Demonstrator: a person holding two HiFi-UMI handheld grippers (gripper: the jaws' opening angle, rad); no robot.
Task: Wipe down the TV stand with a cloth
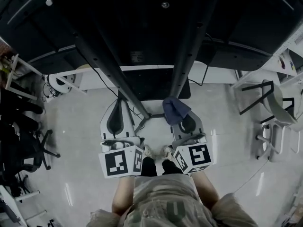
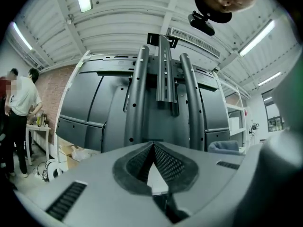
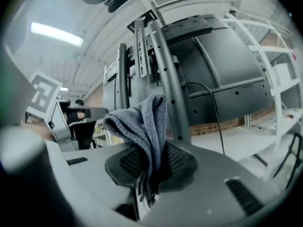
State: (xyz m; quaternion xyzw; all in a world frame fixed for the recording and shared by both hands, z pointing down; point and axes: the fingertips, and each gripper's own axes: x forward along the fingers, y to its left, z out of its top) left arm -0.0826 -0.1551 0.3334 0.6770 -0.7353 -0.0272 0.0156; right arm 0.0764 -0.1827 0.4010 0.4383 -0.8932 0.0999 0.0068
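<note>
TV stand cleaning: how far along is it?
Done: the cloth is picked up, pinched in the right tongs. In hand: both tongs point at the TV stand; the left tongs are shut and empty. Left: seemingly all the wiping; whether the cloth touches the stand yet is unclear.

Two grippers, a left gripper point(image 1: 116, 119) and a right gripper point(image 1: 188, 123); one cloth point(image 1: 176, 110); one TV stand point(image 1: 102, 63); one office chair point(image 1: 29, 149), lower left.

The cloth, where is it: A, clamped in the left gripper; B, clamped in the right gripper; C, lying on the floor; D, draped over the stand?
B: the right gripper is shut on the cloth, which sticks up between its jaws; the left gripper holds nothing.
</note>
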